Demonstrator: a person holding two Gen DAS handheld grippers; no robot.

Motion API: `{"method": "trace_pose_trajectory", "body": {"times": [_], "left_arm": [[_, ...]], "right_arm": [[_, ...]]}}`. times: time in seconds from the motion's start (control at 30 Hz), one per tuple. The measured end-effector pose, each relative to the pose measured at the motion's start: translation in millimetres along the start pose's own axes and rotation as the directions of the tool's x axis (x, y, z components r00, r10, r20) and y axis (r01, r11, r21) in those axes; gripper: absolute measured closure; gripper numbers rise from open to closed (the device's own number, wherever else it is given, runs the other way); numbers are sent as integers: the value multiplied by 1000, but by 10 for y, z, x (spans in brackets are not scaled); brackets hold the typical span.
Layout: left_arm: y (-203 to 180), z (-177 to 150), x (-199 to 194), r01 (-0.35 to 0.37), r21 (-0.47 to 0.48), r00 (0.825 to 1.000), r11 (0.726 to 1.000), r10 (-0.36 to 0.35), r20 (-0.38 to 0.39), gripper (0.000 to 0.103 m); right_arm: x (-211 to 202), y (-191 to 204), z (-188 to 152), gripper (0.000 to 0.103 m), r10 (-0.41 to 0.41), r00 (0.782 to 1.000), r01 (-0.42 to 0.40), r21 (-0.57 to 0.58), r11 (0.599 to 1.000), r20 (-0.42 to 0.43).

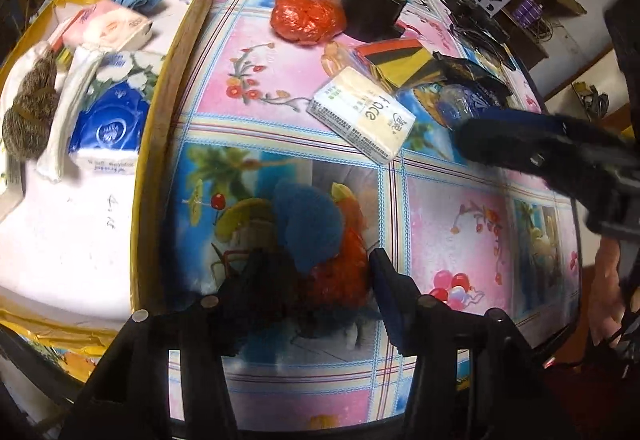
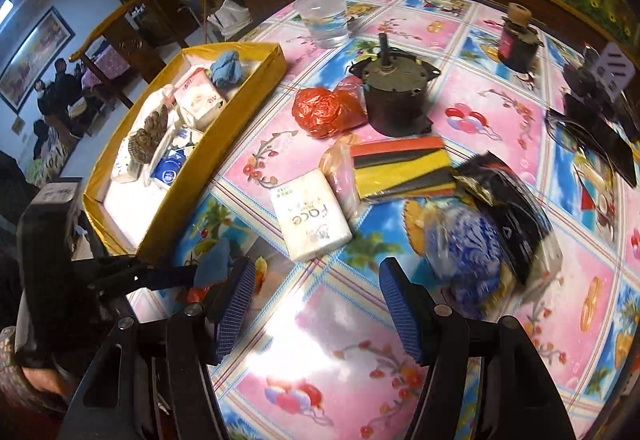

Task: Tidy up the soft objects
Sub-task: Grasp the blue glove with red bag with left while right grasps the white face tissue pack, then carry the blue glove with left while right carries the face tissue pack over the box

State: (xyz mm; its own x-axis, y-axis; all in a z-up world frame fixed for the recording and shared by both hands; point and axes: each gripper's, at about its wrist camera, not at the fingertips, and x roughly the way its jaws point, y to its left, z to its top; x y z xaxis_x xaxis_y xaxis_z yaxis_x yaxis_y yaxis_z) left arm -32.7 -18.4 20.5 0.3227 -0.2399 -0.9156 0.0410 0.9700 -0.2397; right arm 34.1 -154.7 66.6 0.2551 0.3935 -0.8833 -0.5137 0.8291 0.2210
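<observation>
The left gripper's (image 1: 316, 272) two dark fingers stand part-way apart around a small blue fuzzy cloth (image 1: 308, 224) that rests on the tablecloth; whether the pads actually press it I cannot tell, since the left finger is dark and blurred against it. The right gripper's (image 2: 318, 304) blue ribbed pads (image 2: 400, 316) gape wide over bare tablecloth, holding nothing, just short of a white soft tissue pack printed "face" (image 2: 310, 216). Beyond that lie a striped red, black and yellow sponge pack (image 2: 400, 170), a blue-and-white crinkled bag (image 2: 464, 260) and a crumpled red plastic bag (image 2: 324, 110) beside a black metal motor (image 2: 394, 100). To the left sits the yellow-rimmed cardboard tray (image 1: 160, 128), already holding tissue packs, a brown furry toy (image 1: 30, 112) and a blue cloth. The flowered plastic tablecloth (image 1: 460, 208) looks slick, so, as I judge it, a shallow pinch could slide off the cloth or catch only a tuft and drop it short of the tray wall. The two grippers work close together; a crossing swing could knock the tissue pack or each other. The clear plastic cup of water (image 2: 326, 18) stands near the tray's far corner, and a careless carry could tip it.
</observation>
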Motion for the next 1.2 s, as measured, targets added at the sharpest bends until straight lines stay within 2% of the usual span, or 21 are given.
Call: {"method": "trace_pose_trajectory", "body": {"times": [0.07,0.13,0.2,0.3,0.5,0.53,0.57,0.9,1.2], "left_arm": [[-25,-26,-4,-24,23,1000,999,24,14,55],[-11,-40,-13,-48,31,999,998,47,25,66],[33,-42,-25,-41,21,999,999,40,27,69],[76,-39,-33,-26,10,999,1000,26,28,70],[17,-47,-19,-57,32,998,998,55,35,69],[18,-50,-19,-56,29,998,998,54,36,69],[18,-53,-18,-56,26,998,998,55,39,69],[17,-21,-98,-89,-18,992,996,90,94,73],[-167,108,-225,-166,43,973,985,156,169,73]], "right_arm": [[86,47,60,34,-13,1000,12,-21,1000,-9],[163,115,116,34,-26,1000,25,-55,998,-16],[247,181,175,34,-43,999,41,-88,995,-19],[395,224,242,34,-68,997,64,-109,992,-37],[678,265,295,34,-103,991,90,-143,986,-87],[696,257,282,42,-96,991,83,-135,987,-91],[697,246,265,58,-89,992,76,-126,989,-93],[304,118,40,60,-56,998,55,-51,997,-27],[71,-12,-90,60,-47,999,47,-6,999,1]]}}
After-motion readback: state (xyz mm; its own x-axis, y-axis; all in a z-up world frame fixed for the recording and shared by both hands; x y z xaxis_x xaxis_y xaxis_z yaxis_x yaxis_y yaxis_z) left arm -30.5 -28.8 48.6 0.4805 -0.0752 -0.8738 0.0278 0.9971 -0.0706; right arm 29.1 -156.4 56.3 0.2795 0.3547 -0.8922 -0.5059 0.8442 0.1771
